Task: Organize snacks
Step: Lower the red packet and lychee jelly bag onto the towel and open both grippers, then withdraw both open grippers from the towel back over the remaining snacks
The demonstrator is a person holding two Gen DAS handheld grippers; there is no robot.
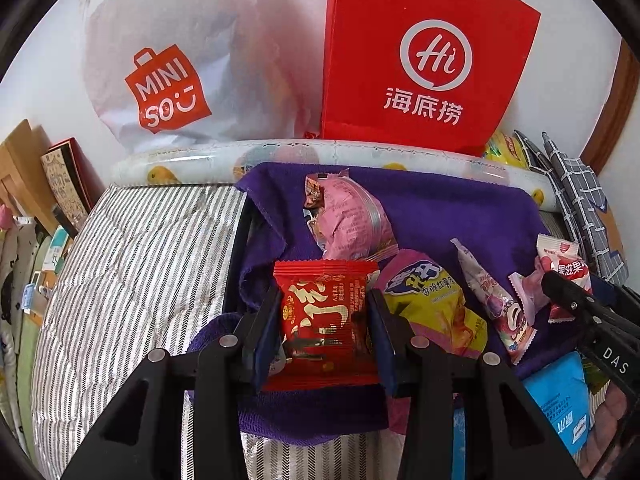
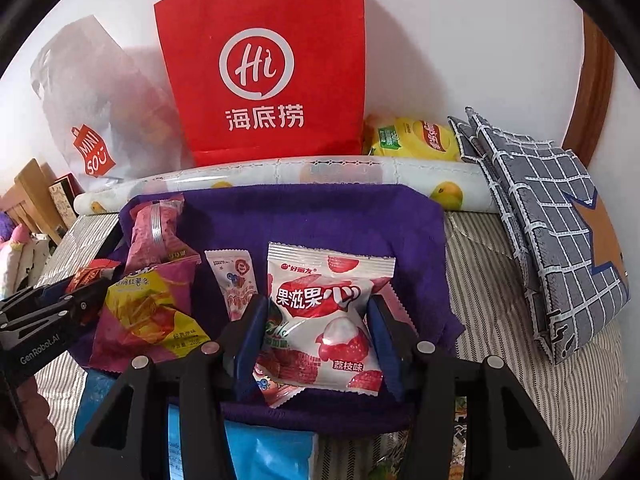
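On the purple towel (image 2: pixel 312 216), five snack packets are lying: one red (image 1: pixel 326 320), one lychee (image 2: pixel 328 316), one pink (image 1: pixel 352 220), one yellow-purple (image 1: pixel 432 300), one slim stick (image 1: pixel 492 300). Behind the towel, two bags are standing: one red (image 2: pixel 264 60), one white (image 1: pixel 168 60). One patterned roll (image 2: pixel 360 172) is lying between.

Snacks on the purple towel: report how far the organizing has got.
Done: nothing looks sorted yet. In hand: the left gripper is shut on the red packet, and the right gripper on the white lychee packet. Left: the pink pack, sweet potato chips and slim candy stick lie loose on the purple towel.
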